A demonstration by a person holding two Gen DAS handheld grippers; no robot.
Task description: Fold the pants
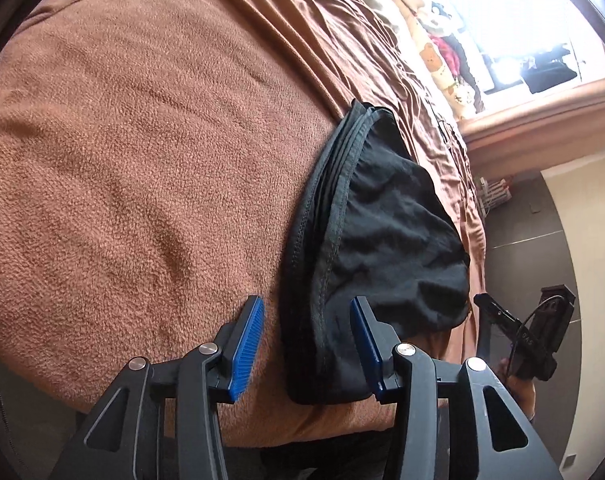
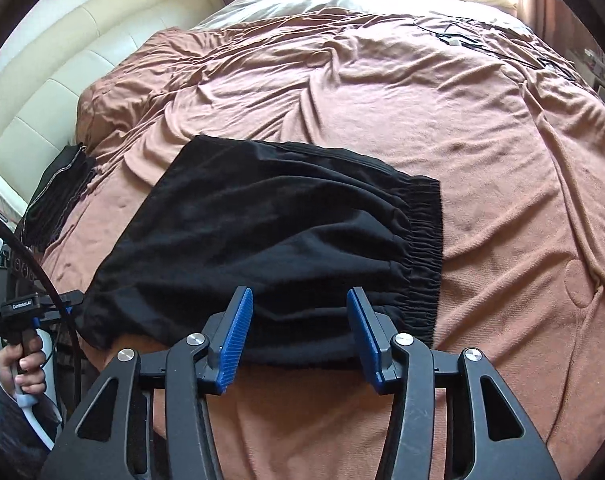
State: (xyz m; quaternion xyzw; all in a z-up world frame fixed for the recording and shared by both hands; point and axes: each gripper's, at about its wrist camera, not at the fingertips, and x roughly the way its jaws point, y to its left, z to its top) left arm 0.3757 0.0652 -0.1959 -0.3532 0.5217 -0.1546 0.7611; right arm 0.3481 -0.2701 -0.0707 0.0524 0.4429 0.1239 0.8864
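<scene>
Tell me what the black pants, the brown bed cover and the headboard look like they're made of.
Black pants: thin matte woven cloth, apparently, going by its fine wrinkles and gathered elastic waistband. Brown bed cover: fleece-like near the edge, with a nubby pile; farther back it looks like smoother, creased fabric. Headboard: cream padded panels with a slight sheen, probably leather or a leather imitation.

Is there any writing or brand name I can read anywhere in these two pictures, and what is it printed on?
"CanRobot.AI": white label on the left tongs handle, right wrist view; small, so the reading is not certain.
"DAS": faint letters on the right tongs body, left wrist view; blurred, uncertain.
Black pants: no writing visible.
</scene>
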